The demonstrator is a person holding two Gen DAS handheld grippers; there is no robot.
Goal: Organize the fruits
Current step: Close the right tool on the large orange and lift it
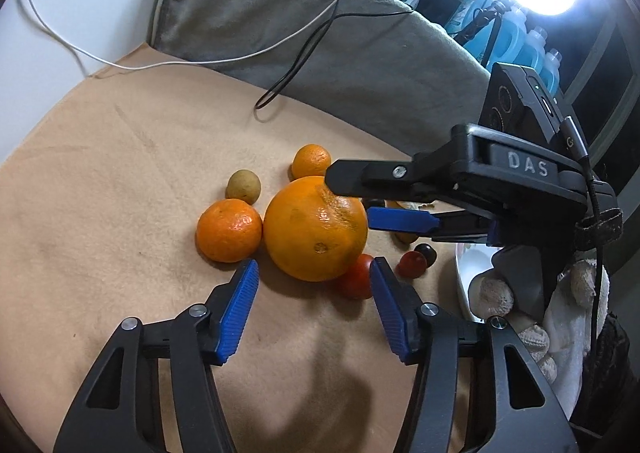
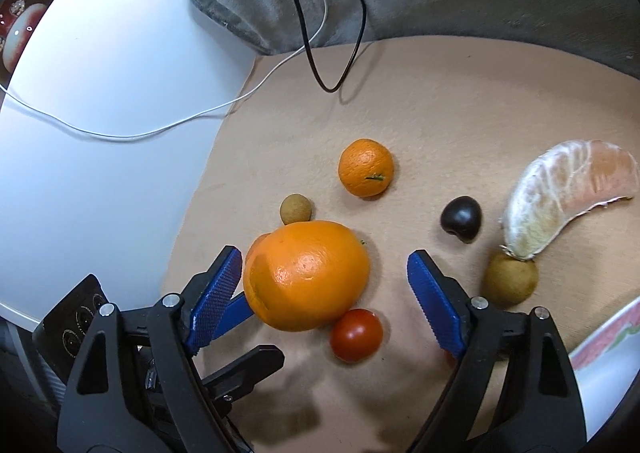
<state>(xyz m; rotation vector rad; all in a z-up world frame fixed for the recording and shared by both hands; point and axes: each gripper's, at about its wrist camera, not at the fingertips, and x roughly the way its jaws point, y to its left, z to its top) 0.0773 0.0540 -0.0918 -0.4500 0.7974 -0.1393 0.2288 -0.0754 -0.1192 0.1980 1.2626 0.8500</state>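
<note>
Tan cloth (image 1: 120, 181) spread under scattered fruit, grey blanket (image 1: 280, 13) bunched behind. From the left wrist: left gripper (image 1: 314, 279) part open, holding nothing, just short of the big orange (image 1: 316, 227), smaller orange (image 1: 229, 229) at its left, tomato (image 1: 356, 277) by its right pad, right gripper (image 1: 352, 201) reaching in from the right. From the right wrist: right gripper (image 2: 324, 285) wide open around the big orange (image 2: 306, 275), not gripping, tomato (image 2: 356, 335) touching below, peeled citrus segment (image 2: 568, 193) far right.
</note>
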